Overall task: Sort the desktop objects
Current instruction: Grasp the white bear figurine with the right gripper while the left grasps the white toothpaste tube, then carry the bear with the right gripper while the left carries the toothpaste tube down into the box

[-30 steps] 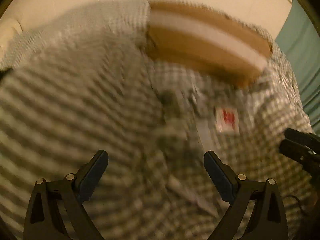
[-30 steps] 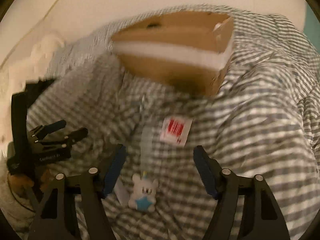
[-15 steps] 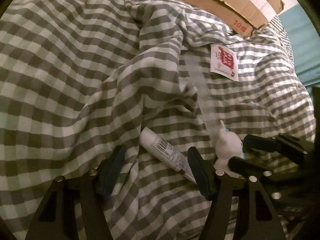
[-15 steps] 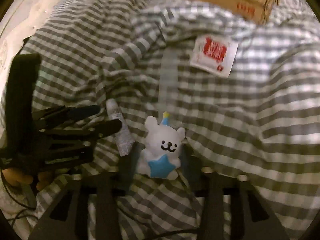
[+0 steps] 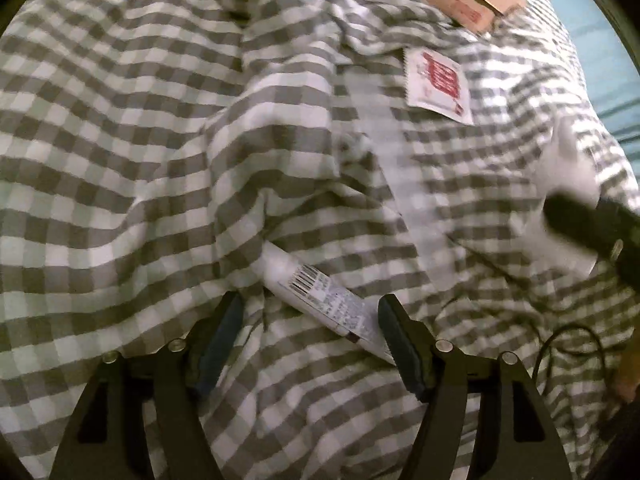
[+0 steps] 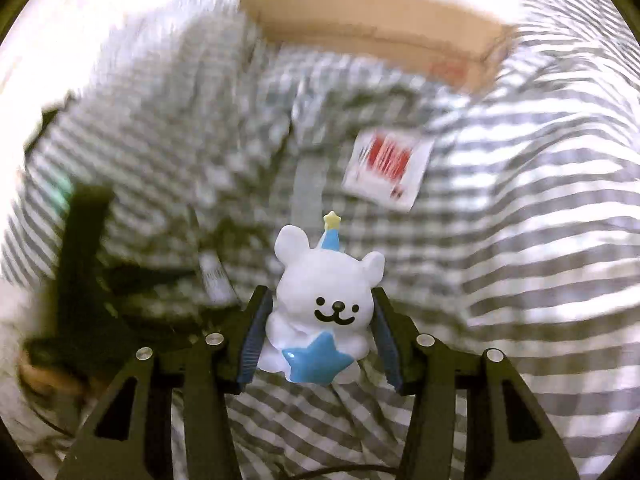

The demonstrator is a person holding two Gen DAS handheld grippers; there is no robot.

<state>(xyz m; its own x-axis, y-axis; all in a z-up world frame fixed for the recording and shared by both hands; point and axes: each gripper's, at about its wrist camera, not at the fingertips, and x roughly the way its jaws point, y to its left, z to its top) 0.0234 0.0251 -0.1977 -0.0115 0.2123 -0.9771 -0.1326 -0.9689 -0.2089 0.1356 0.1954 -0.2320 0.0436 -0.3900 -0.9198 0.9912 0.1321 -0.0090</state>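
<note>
Soft checked cloth (image 5: 132,128) in grey and white, rumpled into folds and ridges, spread under everything; what lies beneath it cannot be told.

Left hand-held gripper (image 5: 310,322): black frame, dark blue ribbed pads (image 5: 222,332), pointing steeply down, jaws opening slightly, at medium width. Between them a tube (image 5: 320,300), slim, round, white, smooth plastic, with a barcode label and fine print, lying slantwise in a fold of the cloth. Lower end of the tube close to the right-side pad, contact not clear; the other pad apart from it. No grip on it.

Right hand-held gripper (image 6: 318,322): same black frame and blue ribbed pads (image 6: 252,344), jaws closing around a bear (image 6: 324,304). Glossy white figure, rounded body, two round ears, small blue cone hat with a yellow star on top, black smiling face, shiny blue star on the belly. Left-side pad against its flank; right-side pad very close, touching or not cannot be told. Bear upright, above the cloth or resting on it not clear.

Beyond the bear, toward the far edge of the cloth: a flat square sachet (image 6: 390,166), white with red print and a serrated edge, lying flat. Next to it a long pale strip (image 5: 404,176), thin, partly see-through. At the far edge a cardboard box (image 6: 372,28), brown, with a white band along the side and red marks near one corner.
</note>
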